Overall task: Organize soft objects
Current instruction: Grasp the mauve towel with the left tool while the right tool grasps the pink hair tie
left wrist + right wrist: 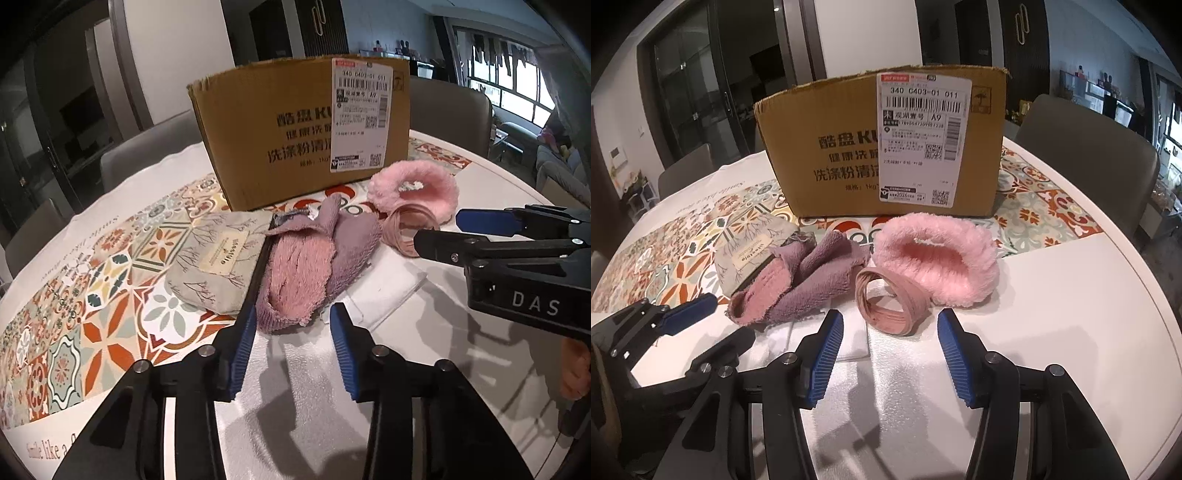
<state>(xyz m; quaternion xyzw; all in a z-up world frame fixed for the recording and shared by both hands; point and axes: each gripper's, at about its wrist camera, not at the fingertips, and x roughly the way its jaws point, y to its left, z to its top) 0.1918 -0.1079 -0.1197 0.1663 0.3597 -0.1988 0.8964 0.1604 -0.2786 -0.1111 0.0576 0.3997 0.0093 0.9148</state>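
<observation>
A: Both grippers are part open and empty. The left gripper (291, 354) faces the purple towel (310, 258) on the table (1071, 295); the right gripper (890, 354) faces the pink strap coil (892, 302), beside the fluffy pink piece (938, 262).

B: Risks?

A: The towel may sag loose if pinched by one fold; the coil may unwind.

B: Writing?

A: The cardboard box (827, 147) label reads "340 C403-01 011" and "A9"; the gripper says "DAS".

The shipping label (923, 136) covers the right part of the print on the cardboard box (827, 147); the box interior is out of sight. The towel (303, 266) overlaps one edge of the pouch (218, 254). Fine label text is too small to read.
</observation>
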